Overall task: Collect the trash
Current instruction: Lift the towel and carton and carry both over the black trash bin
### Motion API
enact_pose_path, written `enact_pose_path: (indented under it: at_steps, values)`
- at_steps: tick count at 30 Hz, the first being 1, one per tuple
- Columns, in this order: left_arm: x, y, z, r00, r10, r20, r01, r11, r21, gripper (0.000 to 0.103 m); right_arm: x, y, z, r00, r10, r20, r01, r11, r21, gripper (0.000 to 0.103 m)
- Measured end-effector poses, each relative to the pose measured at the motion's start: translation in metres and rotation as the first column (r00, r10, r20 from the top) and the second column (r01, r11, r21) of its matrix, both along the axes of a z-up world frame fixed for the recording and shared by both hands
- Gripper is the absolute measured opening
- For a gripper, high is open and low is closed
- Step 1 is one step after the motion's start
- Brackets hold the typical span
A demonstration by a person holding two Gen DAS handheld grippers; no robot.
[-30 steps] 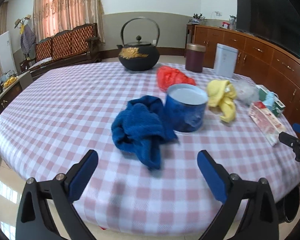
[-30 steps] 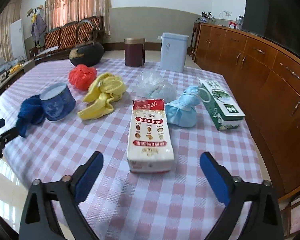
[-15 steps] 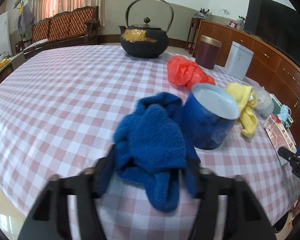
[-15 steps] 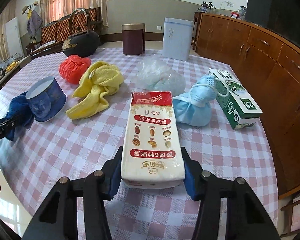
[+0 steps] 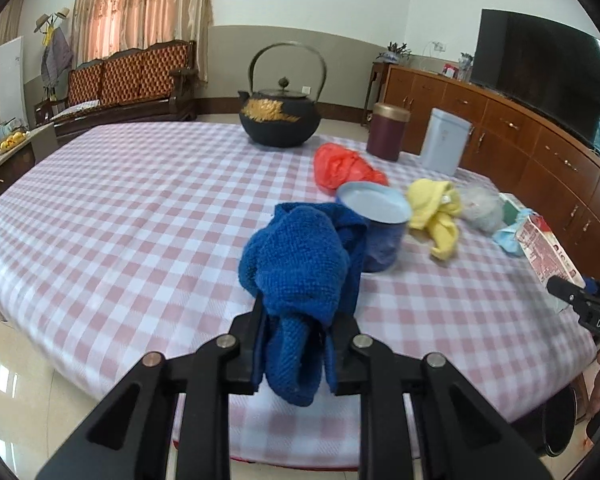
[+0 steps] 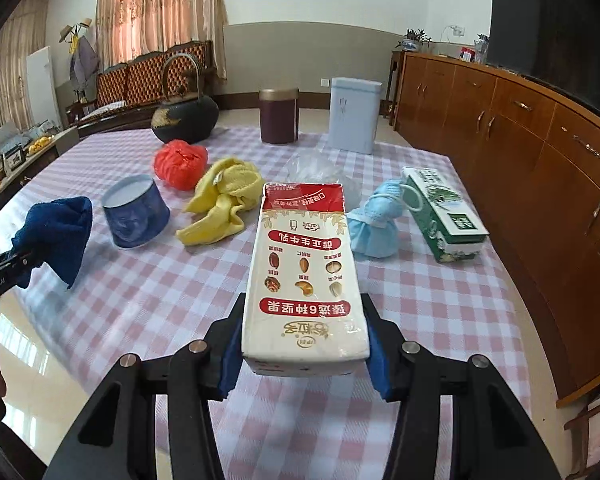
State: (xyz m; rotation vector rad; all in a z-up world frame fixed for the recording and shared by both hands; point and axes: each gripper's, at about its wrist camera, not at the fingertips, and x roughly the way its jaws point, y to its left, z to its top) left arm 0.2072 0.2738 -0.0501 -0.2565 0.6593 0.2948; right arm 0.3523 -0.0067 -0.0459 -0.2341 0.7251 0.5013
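Now the left gripper, its jaws just closing, pinches the blue towel. The right gripper clamps the milk carton above the table.

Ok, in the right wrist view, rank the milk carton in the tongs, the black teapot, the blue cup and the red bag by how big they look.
1. Milk carton, largest, though it sits nearest the camera.
2. Black teapot and blue cup: alike, so unranked; the teapot stands farther back.
3. Red bag, smallest.
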Motion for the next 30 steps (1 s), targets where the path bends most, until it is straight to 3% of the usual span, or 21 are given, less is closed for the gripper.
enact_pose_path:
  at_steps: [18, 30]
  values:
    - [-0.014, -0.09, 0.034, 0.978, -0.199, 0.066, 0.199, 0.98, 0.006, 0.018, -0.058, -0.089, 0.03, 0.995, -0.089, 0.054, 0.087, 0.996, 0.032, 0.053]
    - [-0.01, -0.182, 0.038, 0.933, -0.354, 0.067, 0.354, 0.935, 0.017, 0.018, -0.083, -0.169, 0.037, 0.977, -0.204, 0.064, 0.201, 0.978, 0.048, 0.053]
